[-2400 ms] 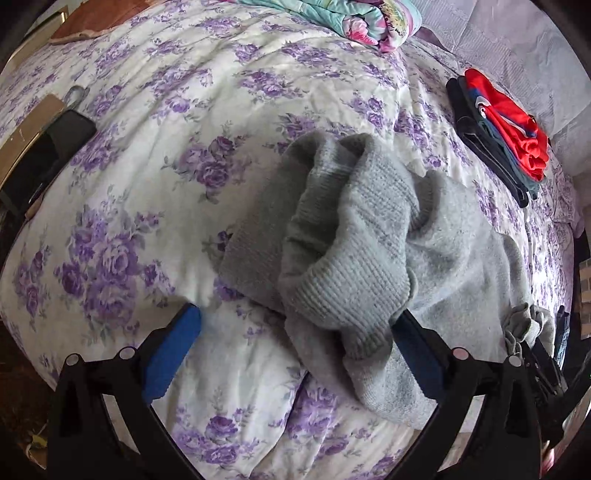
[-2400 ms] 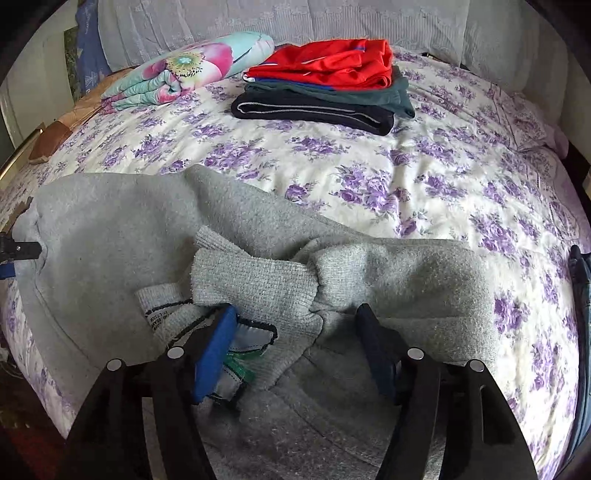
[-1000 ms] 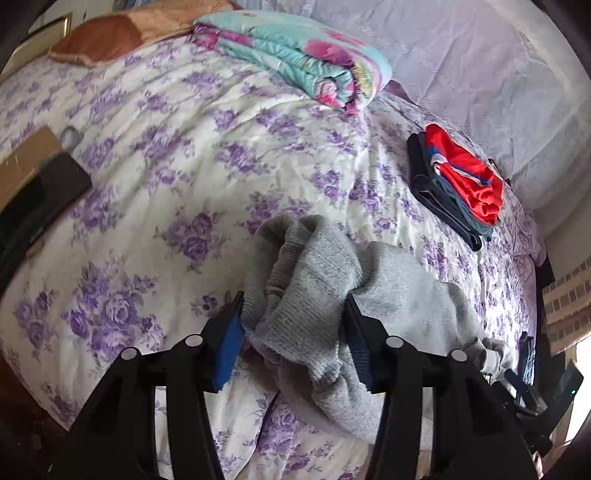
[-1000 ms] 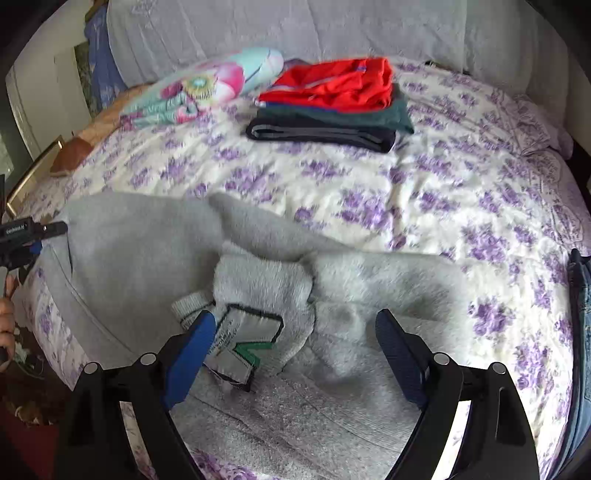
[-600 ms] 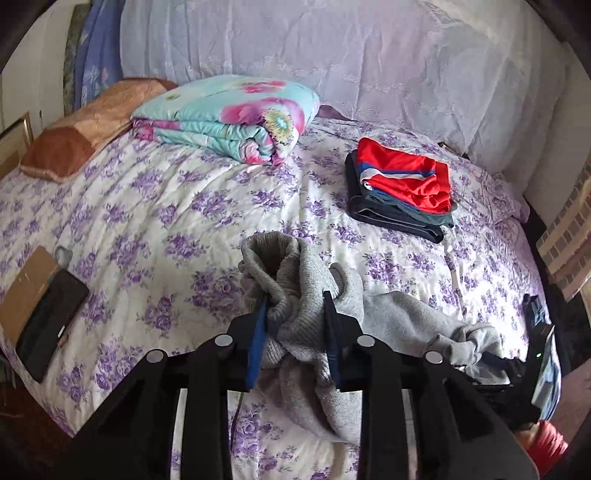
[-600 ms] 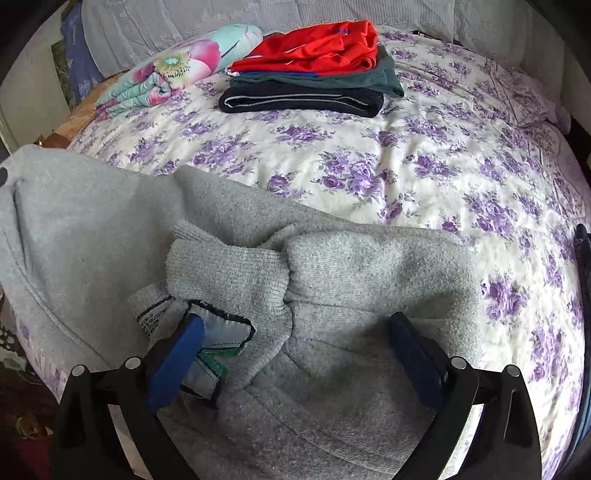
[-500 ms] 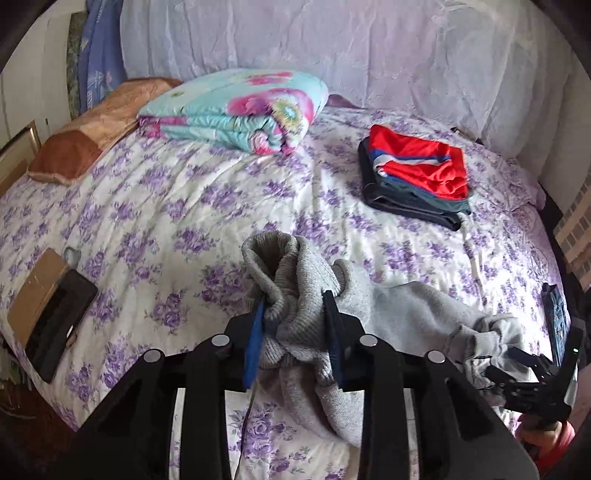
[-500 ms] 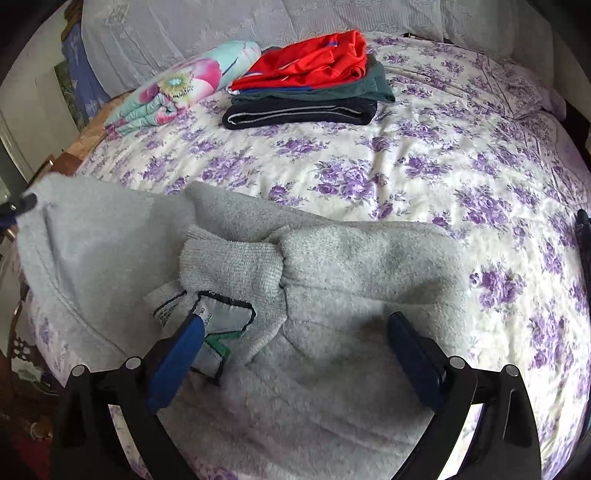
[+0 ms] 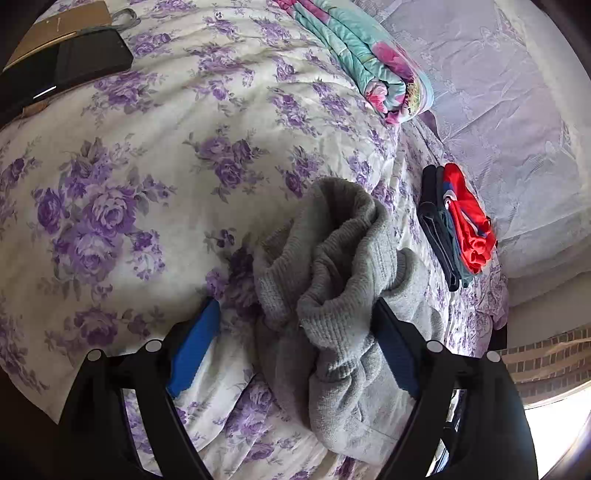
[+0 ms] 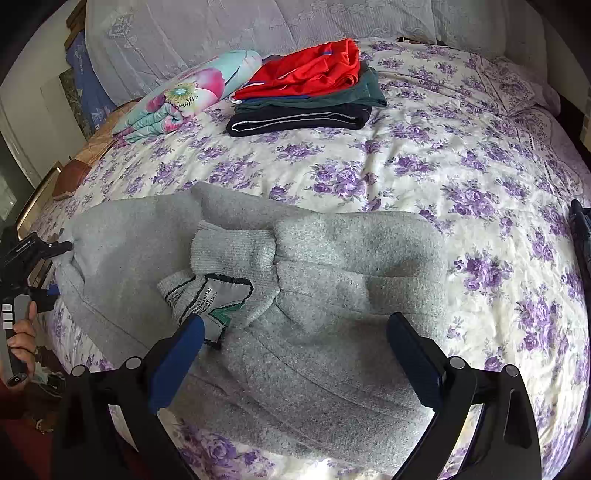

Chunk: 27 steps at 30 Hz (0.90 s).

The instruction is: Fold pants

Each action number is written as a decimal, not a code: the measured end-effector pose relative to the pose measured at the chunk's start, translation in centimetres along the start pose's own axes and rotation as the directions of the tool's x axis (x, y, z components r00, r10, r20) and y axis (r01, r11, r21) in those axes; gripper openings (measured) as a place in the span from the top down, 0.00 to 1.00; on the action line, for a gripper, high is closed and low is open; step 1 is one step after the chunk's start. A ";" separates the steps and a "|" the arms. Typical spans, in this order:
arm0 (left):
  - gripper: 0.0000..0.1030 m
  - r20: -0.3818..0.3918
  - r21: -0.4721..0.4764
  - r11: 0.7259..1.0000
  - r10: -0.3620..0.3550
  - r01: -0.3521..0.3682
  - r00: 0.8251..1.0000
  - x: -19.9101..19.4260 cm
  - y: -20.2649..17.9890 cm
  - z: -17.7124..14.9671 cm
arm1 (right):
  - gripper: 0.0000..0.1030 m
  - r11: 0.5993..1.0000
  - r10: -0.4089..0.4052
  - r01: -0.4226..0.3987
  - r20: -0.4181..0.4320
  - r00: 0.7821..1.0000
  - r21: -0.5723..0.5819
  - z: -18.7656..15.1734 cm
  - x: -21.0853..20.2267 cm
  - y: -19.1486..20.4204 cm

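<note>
Grey knit pants [image 10: 351,251] lie crumpled across the flowered bed sheet [image 10: 424,155]; a ribbed cuff [image 10: 232,251] and a white label patch [image 10: 210,295] show near the middle. My right gripper [image 10: 295,319] hovers low over them, open wide and holding nothing. In the left wrist view a bunched ribbed end of the pants [image 9: 340,258] rests on the bed between the fingers of my left gripper [image 9: 295,306]. Its jaws are opening: the left pad stands clear of the cloth and the right pad sits against it. A hand holds that left gripper [image 10: 33,251] at the pants' far left edge.
A stack of folded clothes [image 10: 306,92], red on top, lies near the pillows [image 10: 258,22], next to a folded floral quilt [image 10: 184,96]. A dark flat device on cardboard [image 9: 74,62] rests by the bed's left edge. Bare sheet stretches to the right of the pants.
My left gripper, shut on the raised ribbed end half a second ago, has dropped to the bed, rolled, and spread its jaws off the cloth. The right gripper stays wide over the pants.
</note>
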<state>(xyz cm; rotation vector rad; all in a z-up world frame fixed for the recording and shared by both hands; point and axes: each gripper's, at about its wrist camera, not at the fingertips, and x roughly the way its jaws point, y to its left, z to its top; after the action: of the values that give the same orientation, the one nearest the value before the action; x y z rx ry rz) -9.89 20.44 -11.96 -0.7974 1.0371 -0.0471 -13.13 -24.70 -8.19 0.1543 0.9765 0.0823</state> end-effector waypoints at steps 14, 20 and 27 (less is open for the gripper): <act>0.66 0.068 0.333 0.935 0.104 -0.121 0.992 -1.3 -7.9 -1.3 | 0.03 1.000 0.007 -0.008 0.112 0.994 0.006 -0.1 -2.3 0.0; 0.66 0.153 0.582 0.807 0.017 -0.104 0.988 -4.4 -17.0 -3.9 | 0.03 0.974 -0.220 0.215 -0.073 0.973 -0.069 -0.6 3.0 -1.2; 0.66 0.048 0.818 0.574 -0.135 0.039 0.990 -2.4 -27.7 -11.3 | 0.03 0.977 -0.092 0.070 0.103 0.990 0.203 -1.8 -3.5 -6.9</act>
<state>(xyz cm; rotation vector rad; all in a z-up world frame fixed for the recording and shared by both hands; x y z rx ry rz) -11.06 -5.07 3.73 0.0229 0.7401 -0.5393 -16.56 -31.80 -7.51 0.2996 0.8770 -0.0991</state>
